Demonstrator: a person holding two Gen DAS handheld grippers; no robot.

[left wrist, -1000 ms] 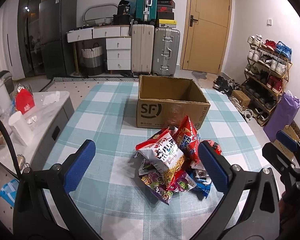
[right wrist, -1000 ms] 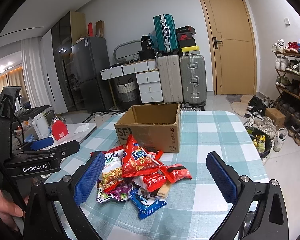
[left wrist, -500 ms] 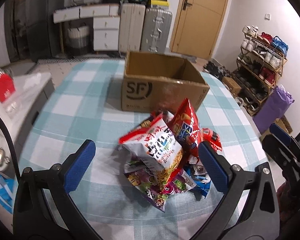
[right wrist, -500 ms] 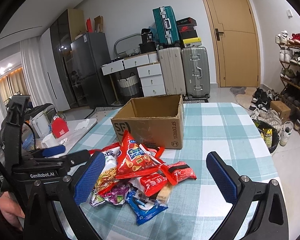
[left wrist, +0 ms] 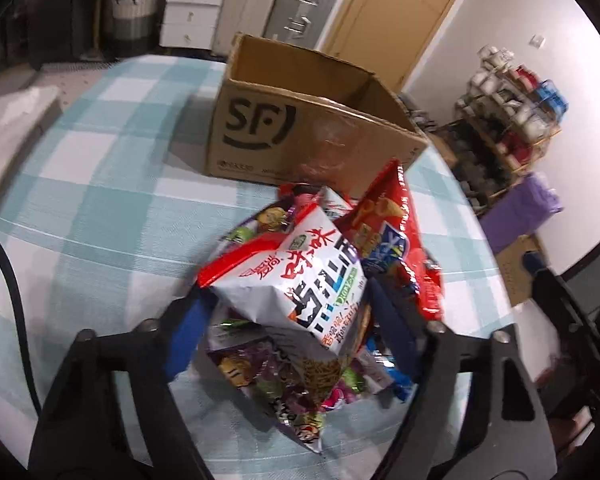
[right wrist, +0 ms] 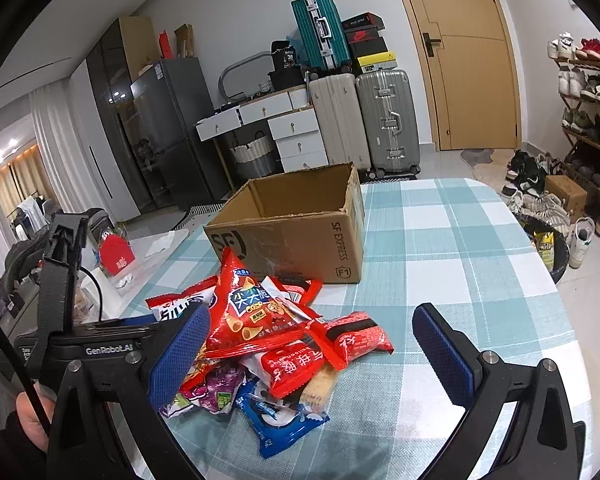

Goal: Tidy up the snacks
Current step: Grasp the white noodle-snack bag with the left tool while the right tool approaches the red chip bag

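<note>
1. The left gripper (left wrist: pixel 290 320) sits low over a pile of snack packets (left wrist: pixel 320 300) on a table with a teal-and-white checked cloth (left wrist: pixel 100 184).
2. Its jaws have just been closing, and the blue pads (left wrist: pixel 184 336) now flank a white-and-red snack bag (left wrist: pixel 300 280) on top of the pile; whether they press it is unclear.
3. A red chip bag (left wrist: pixel 396 232) leans beside it.
4. An open cardboard box (left wrist: pixel 300 136) marked "SF" stands just behind the pile.
</note>
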